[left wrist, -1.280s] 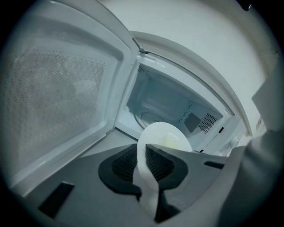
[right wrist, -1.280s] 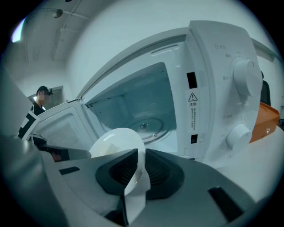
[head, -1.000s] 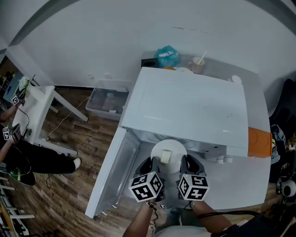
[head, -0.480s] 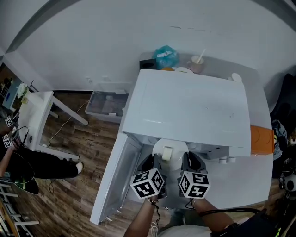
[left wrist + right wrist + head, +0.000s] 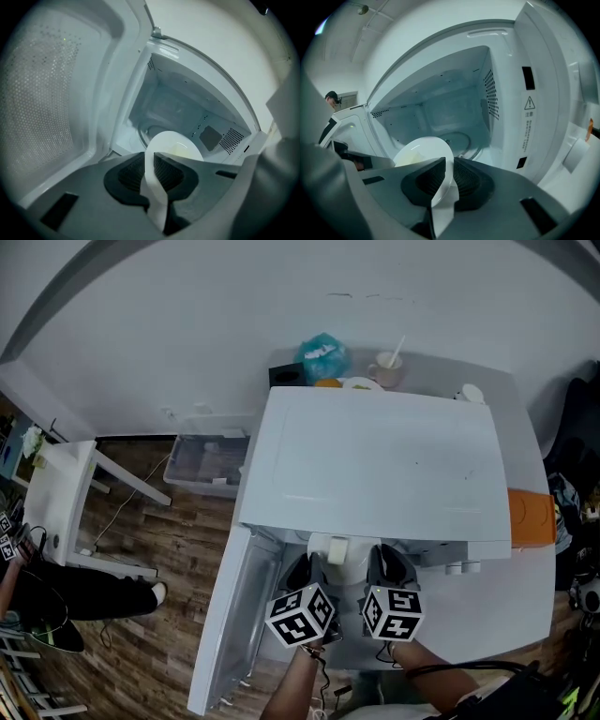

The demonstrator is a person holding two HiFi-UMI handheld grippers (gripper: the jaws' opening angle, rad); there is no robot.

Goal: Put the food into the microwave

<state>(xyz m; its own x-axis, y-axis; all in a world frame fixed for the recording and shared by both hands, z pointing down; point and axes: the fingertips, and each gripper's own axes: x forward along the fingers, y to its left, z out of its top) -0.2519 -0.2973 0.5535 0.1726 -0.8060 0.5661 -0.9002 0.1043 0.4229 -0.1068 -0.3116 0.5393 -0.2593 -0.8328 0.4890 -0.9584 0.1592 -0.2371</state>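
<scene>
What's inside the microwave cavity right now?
Only the turntable, bare where visible. The plate, held by left gripper and right gripper, sits at the doorway, hiding the near floor.

microwave (image 5: 375,465): white
door (image 5: 42,93): white, dotted mesh
plate (image 5: 426,147): white
food (image 5: 408,158): pale yellow
floor (image 5: 187,549): brown wood grain
bag (image 5: 319,357): teal

Left gripper (image 5: 302,570) and right gripper (image 5: 382,565) side by side, each clamped on plate (image 5: 330,546).

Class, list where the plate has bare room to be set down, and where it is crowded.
Free: the turntable inside the microwave, ahead of the plate; also the microwave's flat top. Crowded: the table strip behind it, with bag and cup.
</scene>
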